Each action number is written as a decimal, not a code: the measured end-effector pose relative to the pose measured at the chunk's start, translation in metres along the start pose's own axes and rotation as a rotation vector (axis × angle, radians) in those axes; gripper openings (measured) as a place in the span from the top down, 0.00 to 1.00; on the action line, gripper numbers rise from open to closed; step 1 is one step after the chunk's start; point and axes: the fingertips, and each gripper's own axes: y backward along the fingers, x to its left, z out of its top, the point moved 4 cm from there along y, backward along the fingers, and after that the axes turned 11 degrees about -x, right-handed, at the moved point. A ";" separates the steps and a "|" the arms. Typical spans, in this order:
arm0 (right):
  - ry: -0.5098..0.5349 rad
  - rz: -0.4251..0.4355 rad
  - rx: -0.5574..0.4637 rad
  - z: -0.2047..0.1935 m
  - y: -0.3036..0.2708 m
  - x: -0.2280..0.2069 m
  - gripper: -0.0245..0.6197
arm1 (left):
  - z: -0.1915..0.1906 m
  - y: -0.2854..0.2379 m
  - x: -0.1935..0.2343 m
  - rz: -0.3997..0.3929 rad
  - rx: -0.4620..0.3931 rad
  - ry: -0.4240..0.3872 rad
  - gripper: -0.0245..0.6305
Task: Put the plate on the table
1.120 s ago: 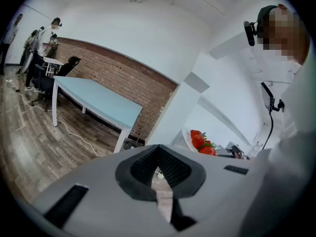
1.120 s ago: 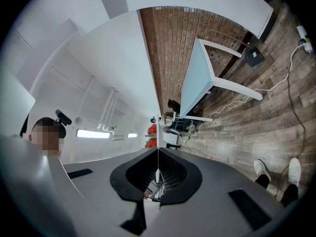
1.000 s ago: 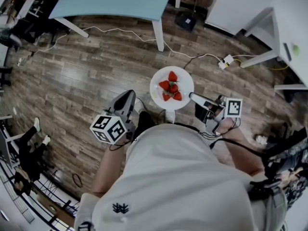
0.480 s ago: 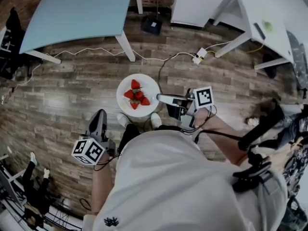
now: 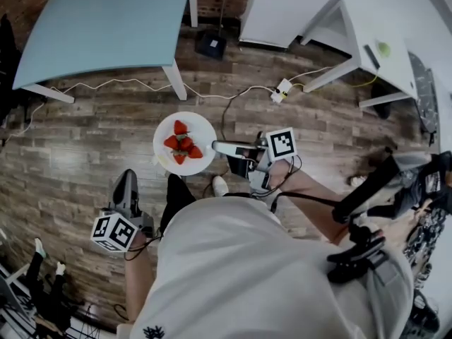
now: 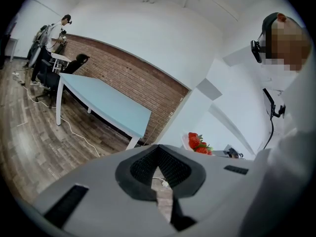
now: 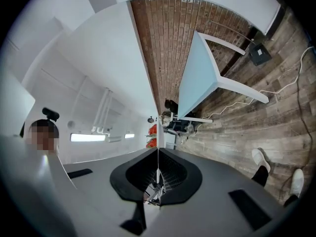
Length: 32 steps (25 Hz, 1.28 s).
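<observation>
1. The right claw is clamped on the right rim of the plate. In the right gripper view the plate shows edge-on between the jaws.
2. The plate carries strawberries. It is held over the floor, just in front of the person, on no worktop.
3. The left claw hangs near-left of the plate, well apart from it, with its jaws together and empty.
4. The blue worktop lies far-left of the plate. The white worktop lies far-right. The blue one appears nearer.
5. A worktop leg and a cable lie between plate and blue worktop. The cable is on the floor, so it probably won't obstruct the carry.
</observation>
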 end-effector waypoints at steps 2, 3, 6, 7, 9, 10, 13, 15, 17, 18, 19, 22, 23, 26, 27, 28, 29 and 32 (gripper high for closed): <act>-0.002 0.001 -0.015 0.007 -0.020 0.000 0.94 | 0.012 -0.014 0.017 -0.022 0.005 -0.007 0.96; -0.007 -0.001 -0.025 0.010 -0.030 0.000 0.94 | 0.018 -0.022 0.024 -0.036 0.009 -0.009 0.96; -0.007 -0.022 -0.056 0.026 -0.060 0.000 0.94 | 0.039 -0.049 0.047 -0.074 0.031 -0.007 0.96; 0.002 -0.025 -0.066 0.031 -0.074 0.001 0.94 | 0.050 -0.057 0.058 -0.089 0.035 -0.009 0.96; 0.021 -0.020 -0.089 0.038 -0.108 0.004 0.94 | 0.074 -0.068 0.084 -0.119 0.034 -0.024 0.96; 0.024 -0.012 -0.103 0.041 -0.125 0.005 0.94 | 0.087 -0.072 0.098 -0.130 0.033 -0.035 0.96; 0.028 0.020 -0.138 0.051 -0.174 0.005 0.94 | 0.121 -0.078 0.139 -0.144 0.027 -0.059 0.96; 0.039 0.029 -0.145 0.057 -0.206 0.003 0.94 | 0.136 -0.079 0.167 -0.145 0.029 -0.052 0.96; 0.045 0.031 -0.145 0.063 -0.238 0.000 0.94 | 0.148 -0.081 0.194 -0.139 0.036 -0.033 0.96; 0.045 0.031 -0.141 0.066 -0.254 -0.001 0.94 | 0.153 -0.082 0.205 -0.133 0.035 -0.022 0.96; 0.046 0.030 -0.134 0.069 -0.268 -0.002 0.94 | 0.158 -0.083 0.214 -0.127 0.030 -0.012 0.96; 0.060 0.026 -0.103 0.082 -0.302 -0.004 0.94 | 0.170 -0.087 0.236 -0.109 0.010 0.008 0.96; 0.063 0.026 -0.096 0.086 -0.311 -0.006 0.94 | 0.173 -0.090 0.240 -0.107 0.007 0.013 0.96; 0.050 0.019 -0.083 0.103 -0.338 -0.016 0.94 | 0.182 -0.099 0.248 -0.118 0.007 -0.004 0.96; 0.042 0.016 -0.079 0.114 -0.351 -0.023 0.94 | 0.186 -0.107 0.253 -0.124 0.008 -0.021 0.96; 0.036 0.014 -0.073 0.128 -0.365 -0.031 0.94 | 0.191 -0.117 0.261 -0.124 0.011 -0.037 0.96; 0.033 0.014 -0.065 0.143 -0.382 -0.040 0.94 | 0.198 -0.129 0.270 -0.119 0.013 -0.047 0.96; 0.032 0.008 -0.046 0.192 -0.429 -0.064 0.94 | 0.223 -0.164 0.295 -0.097 0.009 -0.053 0.96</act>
